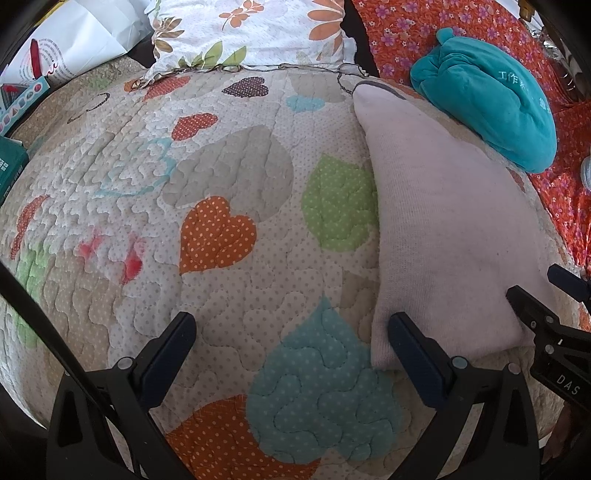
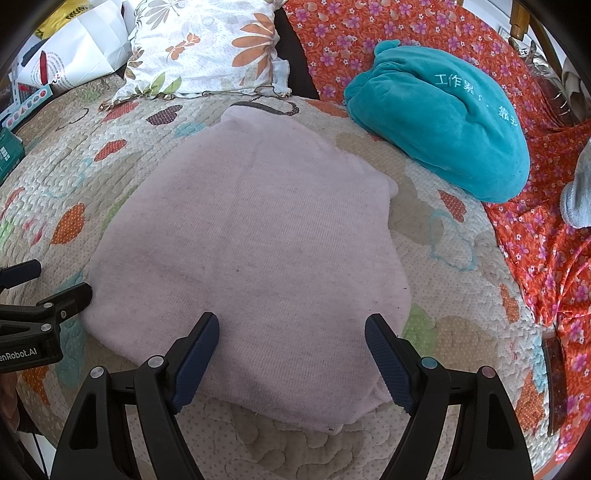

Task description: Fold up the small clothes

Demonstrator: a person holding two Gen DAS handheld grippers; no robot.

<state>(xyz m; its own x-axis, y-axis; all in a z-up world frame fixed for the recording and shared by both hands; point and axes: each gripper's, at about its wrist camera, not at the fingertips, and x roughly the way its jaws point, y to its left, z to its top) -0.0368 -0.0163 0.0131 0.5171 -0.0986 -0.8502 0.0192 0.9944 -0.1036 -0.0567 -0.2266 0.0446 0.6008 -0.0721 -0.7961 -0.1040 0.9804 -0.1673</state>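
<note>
Quilted cotton covers most of both views: a cream bedspread printed with dotted hearts [image 2: 454,295] in orange, green and blue, a broad flat surface that suits laying out clothes. Beyond it lies an orange floral sheet [image 2: 406,29], with a white leaf-patterned pillow [image 2: 207,48] propped at the head.

On the quilt rests the pale pink knitted garment [image 2: 251,236], lying flat and smoothed, its edges doubled under at the near end, so it looks already folded at least once, probably into a neat rectangle; another fold or a tidy-up may remain. A plush teal cushion with embroidered characters [image 2: 443,118] sits just beside its far right corner, apart from the work.

The right gripper [image 2: 291,350] hovers over the near hem of the pink garment, jaws spread wide and holding nothing, as if poised to pinch that edge. The left gripper [image 1: 291,343] is likewise spread and empty, hanging over bare quilt with its right finger [image 1: 413,354] at the garment's left near corner, placed to take the matching side.
</note>
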